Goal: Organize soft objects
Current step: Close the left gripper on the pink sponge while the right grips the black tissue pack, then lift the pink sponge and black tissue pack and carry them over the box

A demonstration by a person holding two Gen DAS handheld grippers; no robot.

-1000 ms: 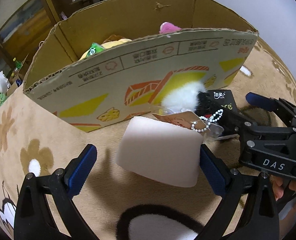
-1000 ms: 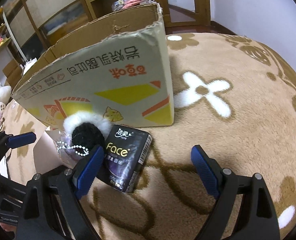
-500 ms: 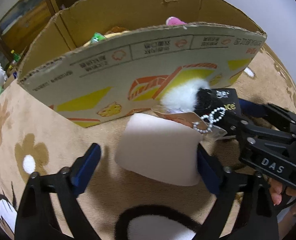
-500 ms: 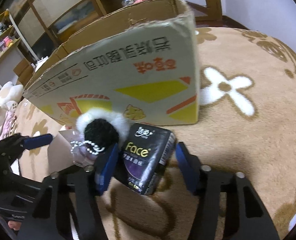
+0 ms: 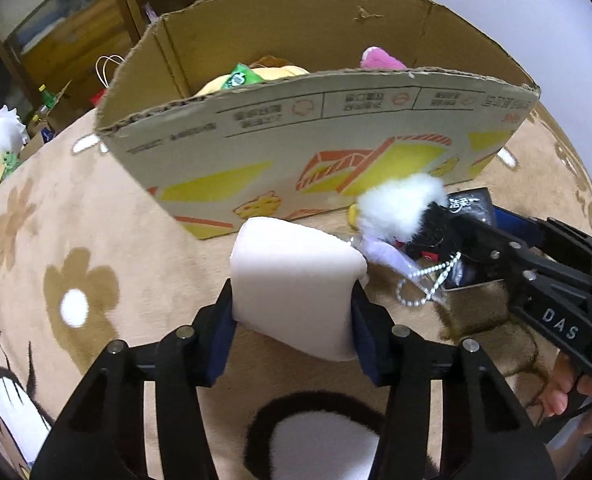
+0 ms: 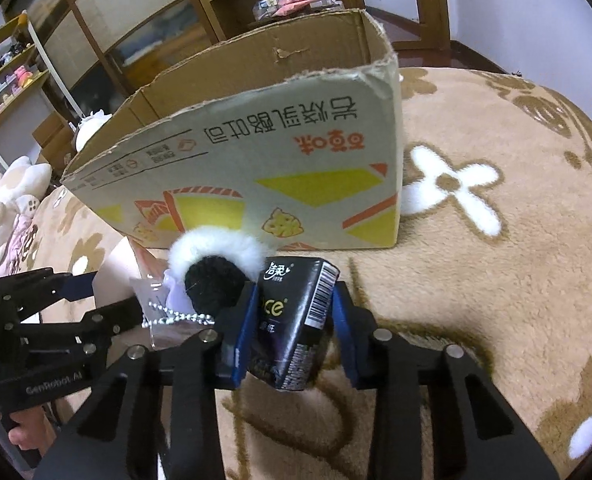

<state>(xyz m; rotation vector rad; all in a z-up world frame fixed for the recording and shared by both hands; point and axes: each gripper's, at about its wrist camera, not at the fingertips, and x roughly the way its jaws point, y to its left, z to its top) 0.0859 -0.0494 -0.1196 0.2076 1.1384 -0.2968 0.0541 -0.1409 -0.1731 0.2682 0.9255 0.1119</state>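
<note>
Before the cardboard box [image 5: 315, 148], on the flowered carpet [image 6: 495, 300]: left tongs [image 5: 292, 320] pinching a white foam block [image 5: 296, 284]; right tongs [image 6: 292, 320] pinching a black tissue pack [image 6: 296, 320]; black-and-white pompom keychain [image 6: 212, 264] between both items, nearest the box front.

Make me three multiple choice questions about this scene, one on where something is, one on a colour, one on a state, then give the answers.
1. Where is the fluffy pom-pom keychain?
A. inside the cardboard box
B. on the rug before the cardboard box
C. in the left tongs

2. What colour is the tissue pack?
A. black
B. green
C. pink

3. What are the left tongs doing?
A. hanging open
B. shut on nothing
C. shut on the white foam block

Answers: B, it lies outside the front wall; A, its wrapper is black; C, both pads press the block's sides.
</note>
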